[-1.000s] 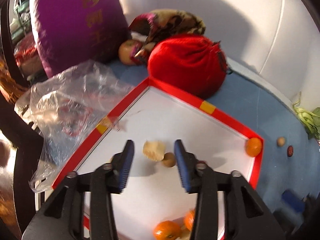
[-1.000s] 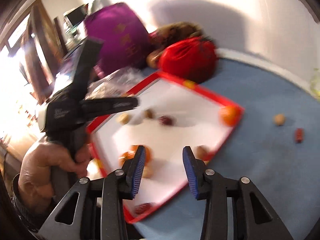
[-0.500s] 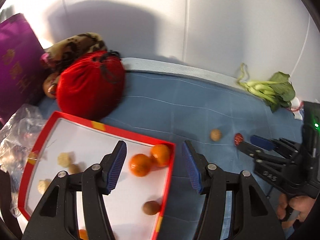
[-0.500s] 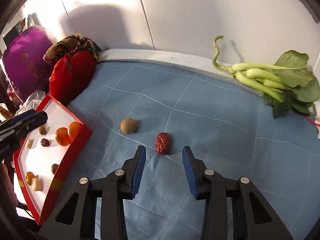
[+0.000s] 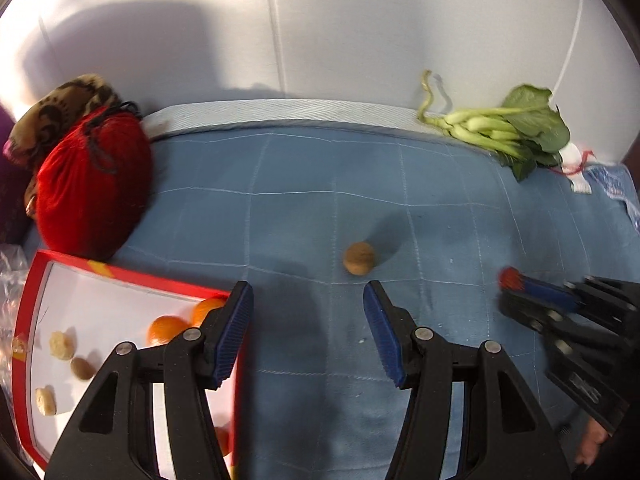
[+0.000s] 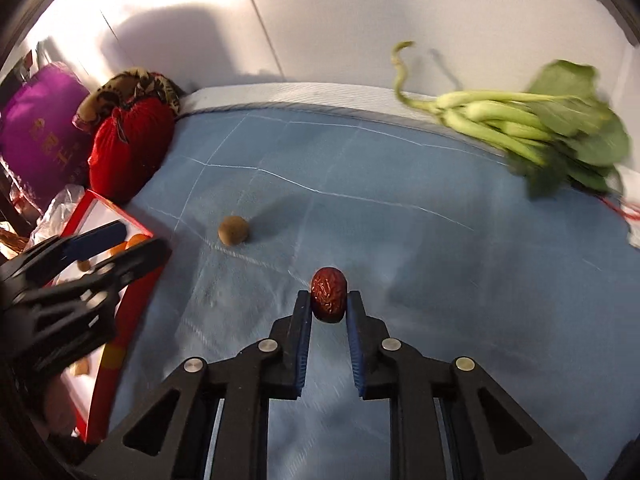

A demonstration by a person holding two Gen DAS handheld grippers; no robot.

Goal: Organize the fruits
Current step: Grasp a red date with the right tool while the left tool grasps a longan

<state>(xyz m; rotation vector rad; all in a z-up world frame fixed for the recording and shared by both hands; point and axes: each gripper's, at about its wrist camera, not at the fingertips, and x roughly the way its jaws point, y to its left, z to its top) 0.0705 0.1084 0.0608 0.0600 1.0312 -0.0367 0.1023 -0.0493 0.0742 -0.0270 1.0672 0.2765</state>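
Observation:
My right gripper [image 6: 329,300] is shut on a wrinkled red date [image 6: 328,299] just above the blue quilted cloth [image 6: 360,208]; it shows at the right of the left wrist view [image 5: 510,280]. A small brown round fruit [image 5: 359,257] lies on the cloth ahead of my open, empty left gripper [image 5: 308,312], and also shows in the right wrist view [image 6: 233,230]. A red-rimmed white tray [image 5: 100,304] at the left holds oranges [image 5: 168,329] and several small pale and brown fruits.
A red drawstring bag [image 5: 90,192] and a patterned cloth [image 5: 60,100] sit behind the tray. A bunch of green leafy vegetables [image 5: 508,132] lies at the back right by the white wall. A purple bag [image 6: 40,140] and clear plastic [image 6: 60,204] lie far left.
Both grippers swung right from the tray to the cloth. My right gripper moved onto the red date and closed on it. The left gripper now faces the brown fruit.

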